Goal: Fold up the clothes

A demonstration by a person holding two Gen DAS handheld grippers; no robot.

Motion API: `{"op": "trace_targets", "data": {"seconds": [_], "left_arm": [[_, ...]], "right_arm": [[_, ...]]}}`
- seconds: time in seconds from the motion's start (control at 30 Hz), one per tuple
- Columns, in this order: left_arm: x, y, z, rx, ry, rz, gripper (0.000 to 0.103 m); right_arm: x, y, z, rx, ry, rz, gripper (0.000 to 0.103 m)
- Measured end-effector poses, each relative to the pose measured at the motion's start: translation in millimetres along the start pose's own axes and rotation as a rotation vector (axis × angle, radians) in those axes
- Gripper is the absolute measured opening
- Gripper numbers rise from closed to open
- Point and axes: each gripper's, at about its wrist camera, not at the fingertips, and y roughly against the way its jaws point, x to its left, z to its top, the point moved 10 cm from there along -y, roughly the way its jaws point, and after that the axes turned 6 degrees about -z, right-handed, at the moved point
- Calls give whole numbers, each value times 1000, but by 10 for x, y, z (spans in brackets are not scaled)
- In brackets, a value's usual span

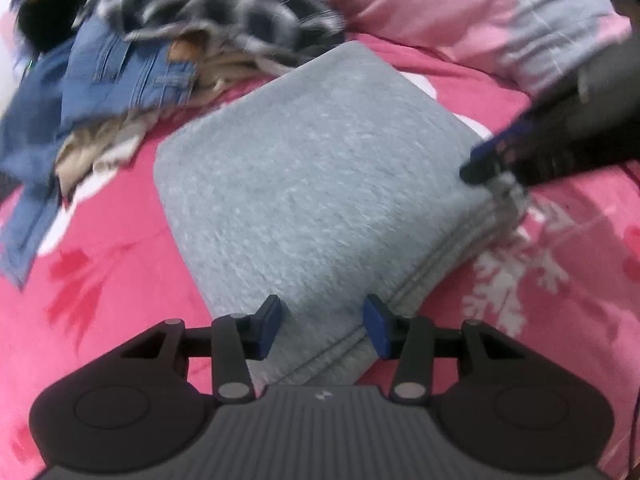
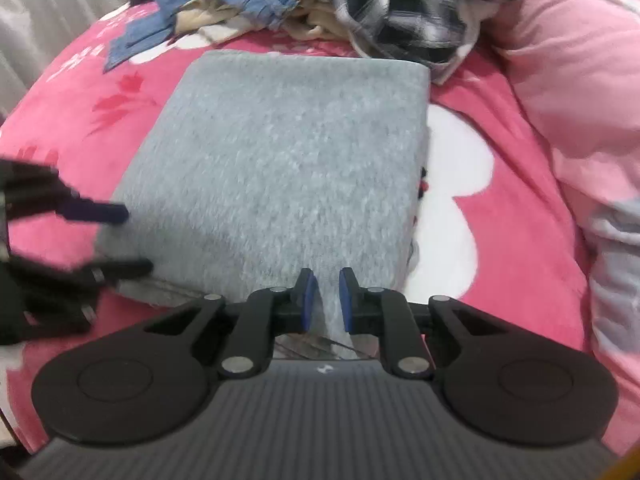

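Note:
A grey fleece garment [image 1: 304, 168] lies folded into a thick rectangle on the pink bedspread [image 1: 120, 248]. My left gripper [image 1: 324, 326] stands open, its blue pads on either side of the garment's near hemmed edge. From the right wrist view the left gripper [image 2: 132, 240] straddles the garment's left near corner. My right gripper [image 2: 327, 300] is shut on the near edge of the grey garment [image 2: 280, 152], with a strip of cloth pinched between its pads. In the left wrist view the right gripper [image 1: 476, 168] pinches the garment's right corner.
A heap of unfolded clothes sits behind the garment: blue jeans [image 1: 120, 76], a black-and-white plaid shirt [image 1: 224, 4] and beige fabric [image 1: 100, 144]. A pink and grey pillow [image 1: 500, 12] lies at the right. A white curtain [image 2: 48, 4] hangs beyond the bed's left edge.

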Motion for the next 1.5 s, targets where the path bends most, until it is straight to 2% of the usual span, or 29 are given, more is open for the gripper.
{"op": "trace_targets", "data": {"seconds": [0.13, 0.23, 0.33, 0.47, 0.6, 0.67, 0.77, 0.93, 1.07, 1.27, 1.4, 1.5], "left_arm": [[119, 261, 16, 25, 57, -19, 46], [245, 667, 62, 34, 129, -28, 46], [342, 1147, 177, 11, 178, -34, 52], [465, 1770, 369, -30, 243, -3, 64], [551, 2326, 554, -109, 366, -36, 88], [589, 2533, 601, -155, 405, -42, 94], [582, 2759, 616, -188, 408, -34, 99], [621, 3035, 558, -256, 422, 55, 103], [607, 3127, 520, -262, 448, 77, 103], [718, 3430, 457, -247, 534, 219, 103], [783, 3674, 459, -259, 554, 284, 103], [726, 3781, 489, -268, 576, 284, 102]], "right_arm": [[23, 343, 18, -3, -51, -47, 13], [59, 692, -90, 36, -133, -55, 13], [114, 1049, -179, 61, -223, -53, 13], [195, 1500, -228, 73, -349, -46, 13], [295, 1882, -105, 52, -405, -46, 16], [337, 2035, -33, 33, -404, -55, 21], [418, 2259, 72, -9, -397, -69, 31], [522, 2466, 110, -52, -346, -90, 43], [563, 2673, 83, -75, -327, -124, 47], [564, 2979, 70, -134, -291, -176, 61], [594, 3042, 129, -167, -267, -160, 66], [646, 3082, 188, -191, -247, -136, 72]]}}
